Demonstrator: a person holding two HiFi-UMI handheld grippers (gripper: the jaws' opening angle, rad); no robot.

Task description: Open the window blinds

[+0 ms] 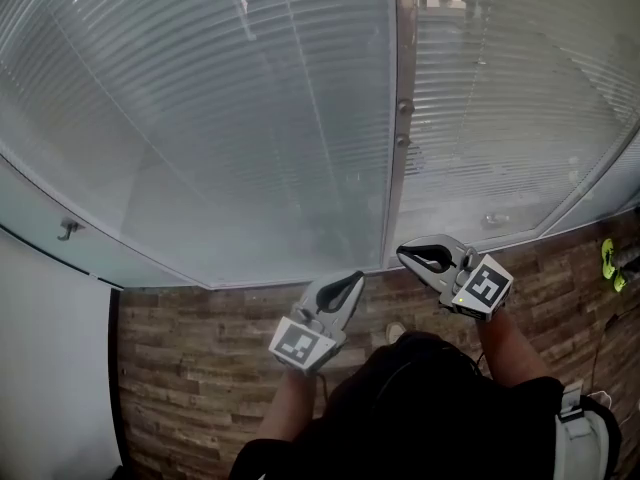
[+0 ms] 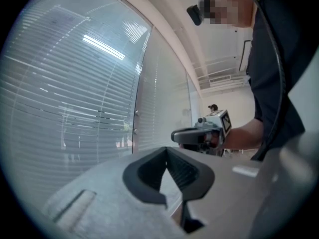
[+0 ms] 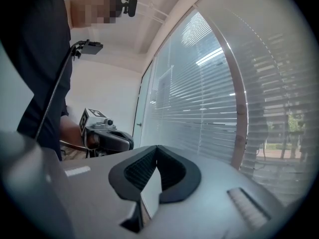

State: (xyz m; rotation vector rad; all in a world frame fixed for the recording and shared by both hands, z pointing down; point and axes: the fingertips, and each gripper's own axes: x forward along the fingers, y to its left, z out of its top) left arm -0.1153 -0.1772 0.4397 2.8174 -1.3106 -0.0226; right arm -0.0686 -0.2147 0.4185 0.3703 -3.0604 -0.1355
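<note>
Left gripper (image 1: 352, 282) and right gripper (image 1: 408, 256), clenched empty, are hovering low-centre before the blinds (image 1: 200, 118); I'm lining up my approach, probably needing their cord next.

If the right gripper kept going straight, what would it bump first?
Probably the window pane and its blinds, beside the brown post. The right gripper aims there; depth is unclear.
</note>
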